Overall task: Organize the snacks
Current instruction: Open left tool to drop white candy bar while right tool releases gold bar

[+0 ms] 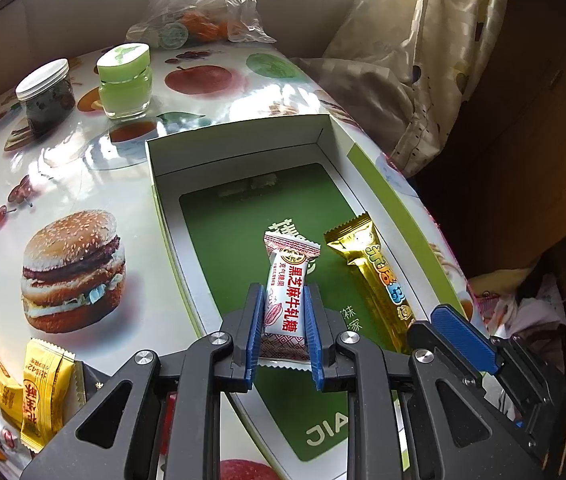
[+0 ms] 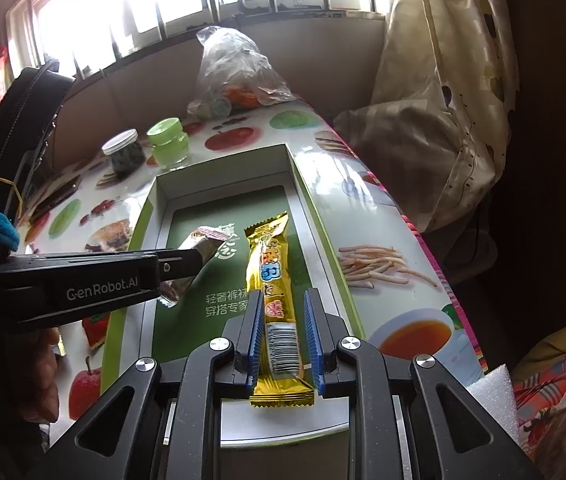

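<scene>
An open white box with a green floor [image 1: 243,216] lies on the table; it also shows in the right wrist view [image 2: 227,220]. My left gripper [image 1: 283,300] is shut on a white nougat candy with red lettering [image 1: 285,292] and holds it over the box floor; from the right wrist view the left gripper [image 2: 199,258] comes in from the left with that candy [image 2: 203,240]. A gold snack bar [image 1: 375,276] lies in the box on its right side. My right gripper [image 2: 283,310] stands around the bar [image 2: 273,280]; the pads stand slightly apart from its wrapper.
Several yellow and orange snack packets [image 1: 43,392] lie at the table's near left. A dark jar with a white lid [image 1: 45,96], a green jar [image 1: 125,80] and a clear plastic bag [image 1: 203,4] stand at the back. A curtain [image 1: 415,56] hangs right of the table edge.
</scene>
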A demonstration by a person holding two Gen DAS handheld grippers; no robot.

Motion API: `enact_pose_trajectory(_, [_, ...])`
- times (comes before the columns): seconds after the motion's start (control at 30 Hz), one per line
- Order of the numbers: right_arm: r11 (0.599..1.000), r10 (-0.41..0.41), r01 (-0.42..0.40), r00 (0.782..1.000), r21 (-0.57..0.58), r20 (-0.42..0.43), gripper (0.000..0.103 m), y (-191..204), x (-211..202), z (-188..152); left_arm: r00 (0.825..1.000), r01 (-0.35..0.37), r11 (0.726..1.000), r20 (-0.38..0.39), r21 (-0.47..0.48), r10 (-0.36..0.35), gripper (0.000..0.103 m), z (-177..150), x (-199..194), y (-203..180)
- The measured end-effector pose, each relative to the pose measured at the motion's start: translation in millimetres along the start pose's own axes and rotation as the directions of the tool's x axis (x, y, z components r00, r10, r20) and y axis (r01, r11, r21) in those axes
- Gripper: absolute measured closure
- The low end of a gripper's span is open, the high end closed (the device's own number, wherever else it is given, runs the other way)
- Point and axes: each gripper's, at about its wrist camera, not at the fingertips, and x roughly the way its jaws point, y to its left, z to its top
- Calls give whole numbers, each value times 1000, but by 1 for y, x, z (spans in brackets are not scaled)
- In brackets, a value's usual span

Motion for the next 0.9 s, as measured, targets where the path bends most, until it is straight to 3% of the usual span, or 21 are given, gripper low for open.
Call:
enact_pose_trajectory(0.3, [1000, -9, 10, 1000, 5, -6, 80, 1, -2, 0, 1000, 4, 1000, -5, 15, -4, 80, -1, 0, -2])
enact_pose_trajectory(0.37, [1000, -12, 12, 1000, 4, -5, 78, 1, -3, 0, 1000, 10, 1000, -3, 13, -10, 75, -2, -2, -1])
enact_pose_trajectory(0.43, [1000, -15, 16, 1000, 7, -3, 75, 1, -4, 0, 1000, 23, 1000, 5, 14, -23, 65, -3, -6, -1])
enact_pose_trajectory(0.77, [1000, -29, 29, 999, 7, 22, 64, 9, -17, 0, 998, 24, 1000, 57, 9, -24, 64, -13, -32, 7])
enact_pose_trajectory(0.9, [1000, -30, 30, 999, 0, 40, 62, 16, -25, 1, 993, 9, 999, 119, 43, -14, 63, -20, -51, 10])
